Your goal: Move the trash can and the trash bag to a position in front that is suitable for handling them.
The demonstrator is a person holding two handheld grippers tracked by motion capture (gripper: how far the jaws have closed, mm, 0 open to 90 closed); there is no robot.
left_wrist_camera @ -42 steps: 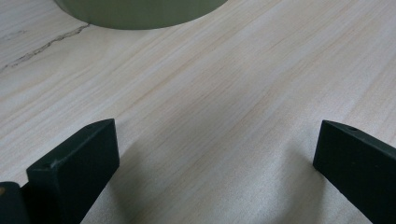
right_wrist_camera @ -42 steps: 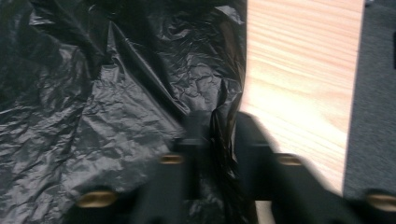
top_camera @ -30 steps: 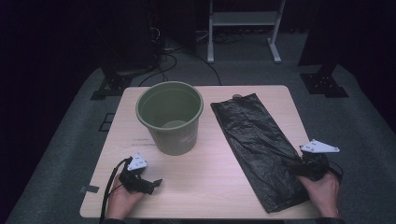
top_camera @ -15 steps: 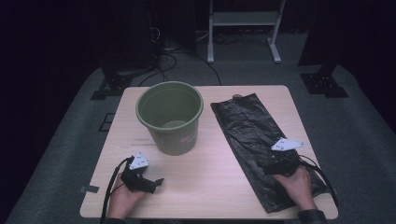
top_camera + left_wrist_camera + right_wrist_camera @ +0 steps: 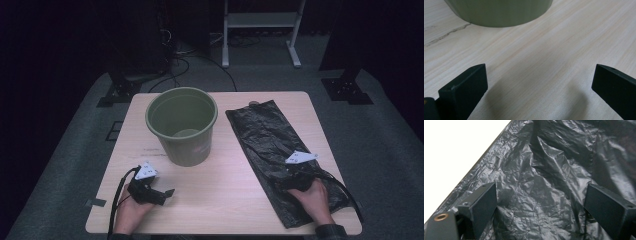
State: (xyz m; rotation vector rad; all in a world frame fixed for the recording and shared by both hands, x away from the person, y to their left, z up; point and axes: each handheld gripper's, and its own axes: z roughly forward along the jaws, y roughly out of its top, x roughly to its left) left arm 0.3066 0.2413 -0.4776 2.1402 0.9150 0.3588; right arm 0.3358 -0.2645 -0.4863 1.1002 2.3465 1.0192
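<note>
A green bucket point(image 5: 183, 125) stands upright on the wooden table point(image 5: 220, 200), left of the middle. A black plastic bag point(image 5: 272, 145) lies flat along the table's right side. My right gripper point(image 5: 284, 184) hovers low over the near half of the bag, jaws open, with crumpled black film point(image 5: 541, 190) under and between them, not pinched. My left gripper point(image 5: 167, 194) rests open on bare wood at the near left, pointing right. The bucket's base point(image 5: 499, 12) sits just beyond its jaws.
A white metal stand point(image 5: 260, 30) and cables point(image 5: 185, 55) lie on the dark floor behind the table. Black stand feet point(image 5: 117, 92) flank the far corners. Bare wood runs between bucket and bag and along the front edge.
My right gripper moved left from the table's right edge and sank onto the near part of the black bag. The left gripper stayed put.
</note>
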